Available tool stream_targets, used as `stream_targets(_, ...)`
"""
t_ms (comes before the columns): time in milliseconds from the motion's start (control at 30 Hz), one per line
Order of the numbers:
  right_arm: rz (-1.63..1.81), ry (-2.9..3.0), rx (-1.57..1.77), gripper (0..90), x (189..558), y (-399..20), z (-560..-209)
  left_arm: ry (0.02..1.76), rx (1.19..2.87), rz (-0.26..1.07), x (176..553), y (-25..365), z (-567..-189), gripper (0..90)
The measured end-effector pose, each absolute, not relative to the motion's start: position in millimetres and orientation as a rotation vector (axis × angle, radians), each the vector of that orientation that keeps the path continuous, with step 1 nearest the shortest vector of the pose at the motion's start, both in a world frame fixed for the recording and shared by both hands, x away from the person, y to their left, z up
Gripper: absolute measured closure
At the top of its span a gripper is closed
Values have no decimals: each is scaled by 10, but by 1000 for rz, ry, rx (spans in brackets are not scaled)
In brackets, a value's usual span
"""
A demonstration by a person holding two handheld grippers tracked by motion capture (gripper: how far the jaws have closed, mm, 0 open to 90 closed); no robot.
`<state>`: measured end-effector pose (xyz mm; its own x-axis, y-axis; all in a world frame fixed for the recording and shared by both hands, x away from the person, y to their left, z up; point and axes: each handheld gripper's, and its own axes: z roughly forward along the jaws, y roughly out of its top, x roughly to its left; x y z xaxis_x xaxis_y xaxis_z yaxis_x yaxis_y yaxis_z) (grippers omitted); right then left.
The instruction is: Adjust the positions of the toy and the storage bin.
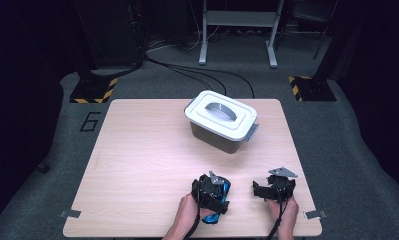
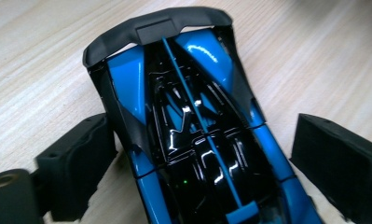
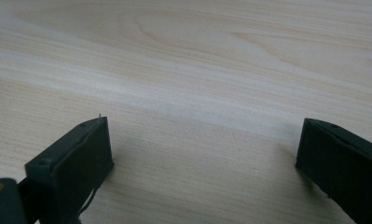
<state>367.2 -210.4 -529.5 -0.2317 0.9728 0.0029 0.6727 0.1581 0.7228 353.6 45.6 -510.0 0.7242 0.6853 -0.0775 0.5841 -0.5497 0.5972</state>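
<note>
Pale wooden table [image 1: 137,165] stands on a grey floor, with dark stands and cables behind it at 12 o'clock. On the table, near its 6 o'clock edge, lies a blue and black toy car [image 2: 193,126]. The left gripper [image 1: 210,192] is over this car, and its jaws stand on both sides of the car body. One jaw is just beside the car's side and the other is still apart from it, so the car is not pinched. The right gripper [image 1: 275,187] rests at 3 o'clock from the car, jaws spread over bare wood. A white-lidded box [image 1: 221,120] sits at 12 o'clock, well apart.
</note>
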Motion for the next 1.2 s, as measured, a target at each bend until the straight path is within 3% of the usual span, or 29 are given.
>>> stream_targets(267,847,1969,1558,27,3672,-2105,-5296,939,2313,193,3537,491,-5114,123)
stream_targets(667,844,1970,1557,30,3669,-2104,-5295,735,2423,109,3604,654,-5082,151)
stream_targets(833,847,1968,1557,31,3669,-2106,-5296,764,2399,111,3605,654,-5074,151)
stream_targets(900,847,1969,1557,32,3669,-2106,-5295,783,2363,102,3621,641,-5066,48)
stream_targets(967,846,1968,1557,32,3669,-2105,-5295,807,2351,119,3641,612,-5040,6)
stream_targets(1200,846,1967,1556,33,3669,-2106,-5296,881,2313,144,3714,458,-5018,0)
